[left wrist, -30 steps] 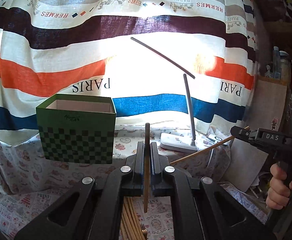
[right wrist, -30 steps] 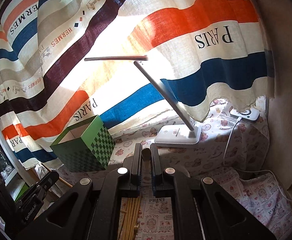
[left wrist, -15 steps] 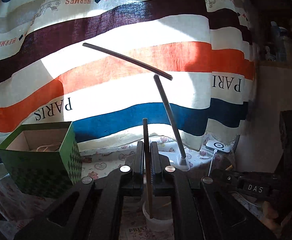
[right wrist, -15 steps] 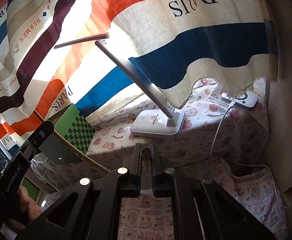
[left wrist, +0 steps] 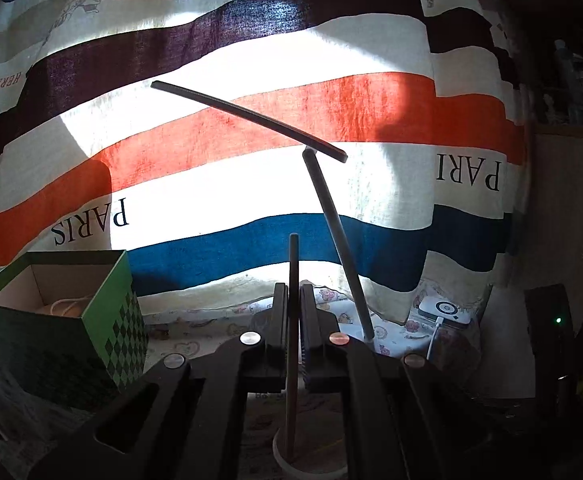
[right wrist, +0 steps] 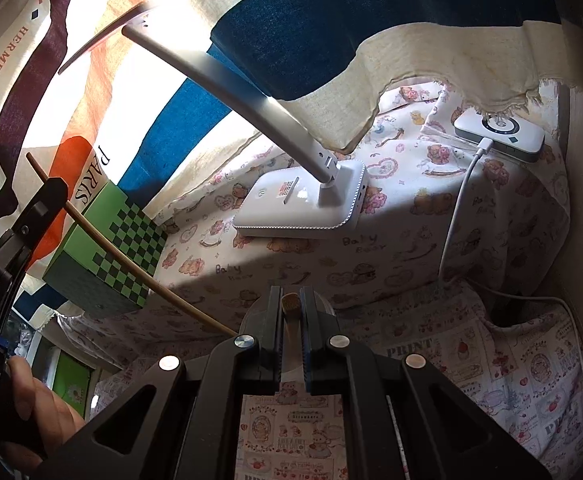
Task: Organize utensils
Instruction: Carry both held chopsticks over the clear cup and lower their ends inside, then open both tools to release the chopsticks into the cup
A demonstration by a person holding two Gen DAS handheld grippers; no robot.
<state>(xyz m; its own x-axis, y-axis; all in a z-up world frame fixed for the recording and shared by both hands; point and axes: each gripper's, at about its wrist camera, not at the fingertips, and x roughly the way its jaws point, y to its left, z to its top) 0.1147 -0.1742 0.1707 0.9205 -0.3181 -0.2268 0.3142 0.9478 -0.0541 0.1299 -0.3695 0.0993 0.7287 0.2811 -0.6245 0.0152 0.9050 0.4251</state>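
Fig.: L claw [left wrist: 293, 320] pinches a dark chopstick [left wrist: 292, 320] upright, lower tip inside a white cup [left wrist: 287, 465] on the bench. R claw [right wrist: 291, 312] is clamped on a 2nd wooden utensil [right wrist: 290, 303], seen end-on, w/ a pale rim just below. Green checkered box [left wrist: 91, 344] stands well left. Judged: drop-off under way; both sticks unreleased.

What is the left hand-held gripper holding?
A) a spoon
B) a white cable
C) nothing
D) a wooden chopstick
D: in the left wrist view the left hand-held gripper is shut on a thin wooden chopstick, which sticks up above the jaws and reaches down into a small white cup below.
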